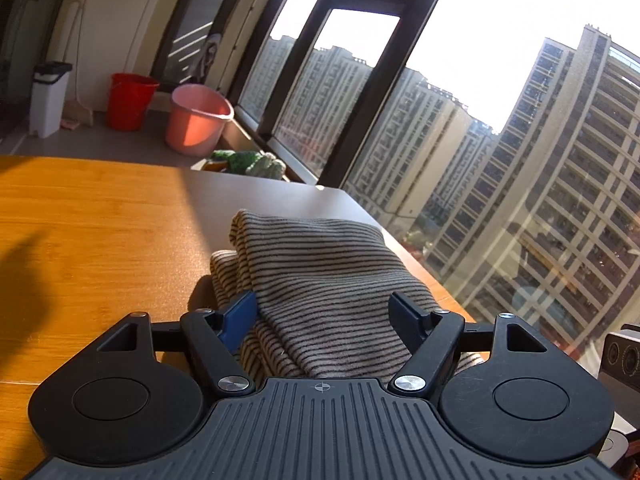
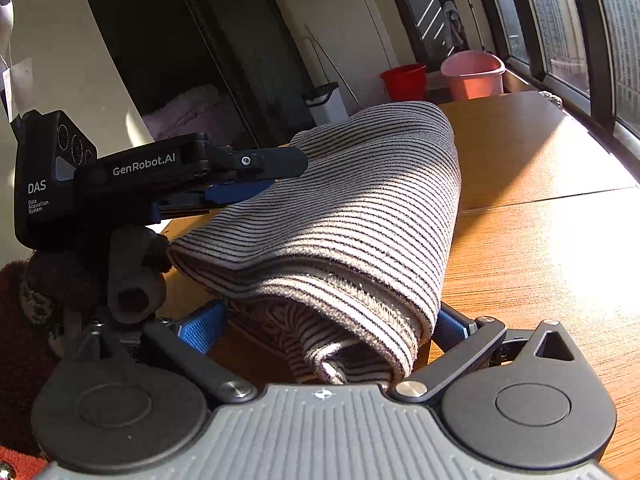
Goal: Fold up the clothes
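A: Look at the striped garment. It sits in a folded bundle on the wooden table, grey-beige with thin dark lines, thick rolled layers at the near end.

B: It's close to the table's window-side edge, and sunlight falls across the top fold.

A: The left gripper has its blue pads spread wide, one on each side of the cloth. The bundle lies between them, but the right-hand pad stands clear of the fabric.

B: And the other pad? It looks right against the folds.

A: Just beside them at least; I see no squeeze. From the other camera the left gripper comes in from the side, with its lower blue finger next to the cloth's edge.

B: The right gripper?

A: It straddles the rolled end, with a blue pad on either side of the thick fold. The cloth fills the gap, and one pad is half hidden under it. I can't tell whether it's pinching or only sitting round it.

B: Farther out, a pink bucket and a red bucket stand on the floor past the table.

A: There's a white bin beside them, and tall apartment blocks outside the big windows.
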The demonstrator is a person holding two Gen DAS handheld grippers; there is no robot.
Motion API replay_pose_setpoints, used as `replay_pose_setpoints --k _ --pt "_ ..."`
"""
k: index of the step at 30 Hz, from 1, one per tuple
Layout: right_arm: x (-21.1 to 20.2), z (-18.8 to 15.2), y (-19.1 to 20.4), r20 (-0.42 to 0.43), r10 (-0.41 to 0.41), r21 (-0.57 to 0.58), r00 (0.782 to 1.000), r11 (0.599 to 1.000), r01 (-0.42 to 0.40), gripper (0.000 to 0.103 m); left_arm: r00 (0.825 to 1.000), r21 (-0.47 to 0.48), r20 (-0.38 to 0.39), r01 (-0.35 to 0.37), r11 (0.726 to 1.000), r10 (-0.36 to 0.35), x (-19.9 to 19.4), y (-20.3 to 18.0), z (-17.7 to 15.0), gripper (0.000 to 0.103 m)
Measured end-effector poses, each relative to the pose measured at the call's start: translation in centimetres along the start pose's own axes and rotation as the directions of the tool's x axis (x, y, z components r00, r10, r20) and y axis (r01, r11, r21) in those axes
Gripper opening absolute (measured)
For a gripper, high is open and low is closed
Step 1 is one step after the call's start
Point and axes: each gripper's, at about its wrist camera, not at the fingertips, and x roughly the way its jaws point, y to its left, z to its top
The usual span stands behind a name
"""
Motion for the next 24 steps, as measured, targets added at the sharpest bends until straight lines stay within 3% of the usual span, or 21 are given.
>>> replay_pose_setpoints --k 3,10,12,14,17,19,24 --pt "-1.1 -0.1 -1.4 0.028 0.011 0.037 1.0 0.999 -0.012 0.103 0.999 0.003 0.017 -0.035 0.999 0.035 -1.9 0.1 0.2 0.091" --pt "-3.0 1.0 -3.2 0.127 -0.049 0.074 0.991 0.996 0.04 0.102 0.996 -0.075 -0.094 -0.007 0.997 0.0 -1.2 1.0 -1.3 0.093" --pt "-2.8 1.8 -3.7 0.151 -0.038 0.095 0.988 0.995 0.023 0.085 0.992 -0.115 -0.127 0.003 0.993 -0.017 -0.6 1.1 -2.1 0.093" --pt "-2.0 2.9 -3.9 0.157 -0.041 0.099 0.987 0.995 0.025 0.055 0.988 -0.164 -0.15 0.021 0.986 -0.046 -0.2 1.6 -2.9 0.089" --pt "-0.4 5.0 -4.0 0.157 -0.082 0.089 0.984 0.994 0.068 0.032 0.987 -0.187 -0.142 0.043 0.982 -0.07 -0.5 2.0 -3.4 0.082" --pt "0.9 6.4 -3.4 0.148 -0.079 0.057 0.986 0.996 0.071 0.031 0.988 -0.187 -0.14 0.044 0.981 -0.071 -0.8 2.0 -3.6 0.08" --pt "5.4 7.9 -1.3 0.019 -0.109 -0.082 0.994 0.991 0.11 0.033 0.988 -0.166 -0.133 0.051 0.985 -0.073 -1.4 1.6 -4.4 0.08"
